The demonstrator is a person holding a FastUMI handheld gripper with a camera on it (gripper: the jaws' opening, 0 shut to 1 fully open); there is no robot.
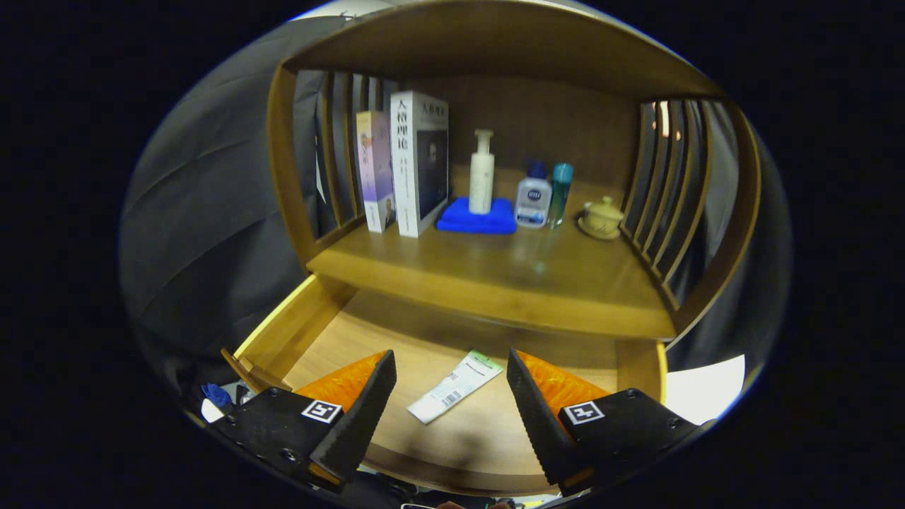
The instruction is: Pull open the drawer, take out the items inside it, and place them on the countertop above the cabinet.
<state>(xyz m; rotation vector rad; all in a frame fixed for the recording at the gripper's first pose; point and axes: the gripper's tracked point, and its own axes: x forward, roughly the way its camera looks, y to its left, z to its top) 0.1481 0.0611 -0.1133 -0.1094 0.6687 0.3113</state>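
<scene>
The wooden drawer [283,332] is pulled open below the cabinet's countertop [495,272]. A flat white tube with a green end [454,386] lies on the drawer's bottom, right between my two fingers. My gripper [451,371] hovers above the drawer, open wide, with nothing touching its fingers.
On the countertop stand two upright books [403,166], a white pump bottle [482,173] on a folded blue cloth [477,218], a clear bottle with a blue cap [532,196], a slim teal bottle [560,191] and a small lidded cup [602,215]. Slatted wooden sides and a shelf enclose it.
</scene>
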